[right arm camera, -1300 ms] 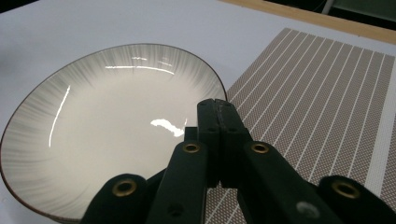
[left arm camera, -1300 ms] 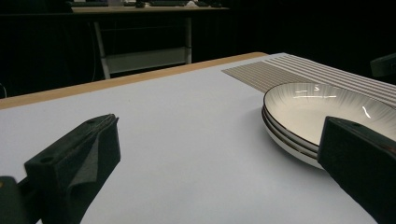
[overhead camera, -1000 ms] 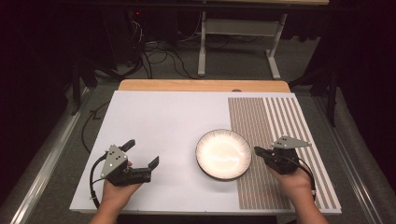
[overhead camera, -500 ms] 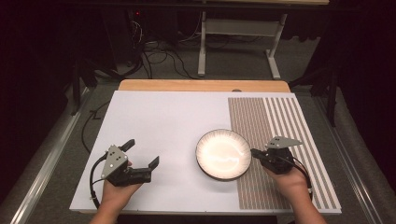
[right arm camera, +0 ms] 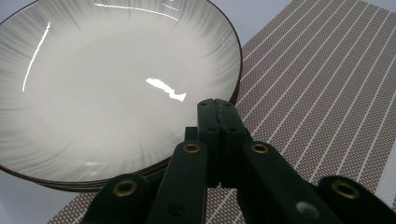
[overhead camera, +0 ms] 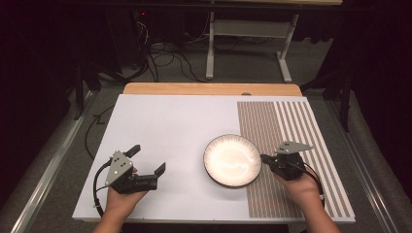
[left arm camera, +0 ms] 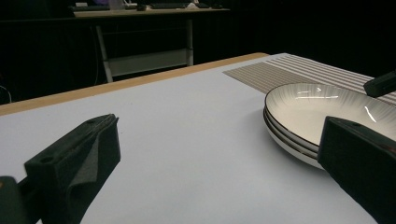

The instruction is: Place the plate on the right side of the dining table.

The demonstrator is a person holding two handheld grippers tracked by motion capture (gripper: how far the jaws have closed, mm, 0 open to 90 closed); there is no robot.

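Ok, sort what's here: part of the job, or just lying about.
Part of the job:
- plates, a stack at the mat's edge
- right gripper, jaws shut, tips at the plates' rim
- left gripper, jaws open, nothing between them

Just lying about:
- striped mat
- white board
- cables on the floor behind

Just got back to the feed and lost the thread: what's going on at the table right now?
A person holds a gripper in each hand. The right gripper, jaws shut with nothing between them, sits at the right rim of the stacked plates, tips over the edge by the striped mat. The left gripper rests open on the white board, apart from the plates.
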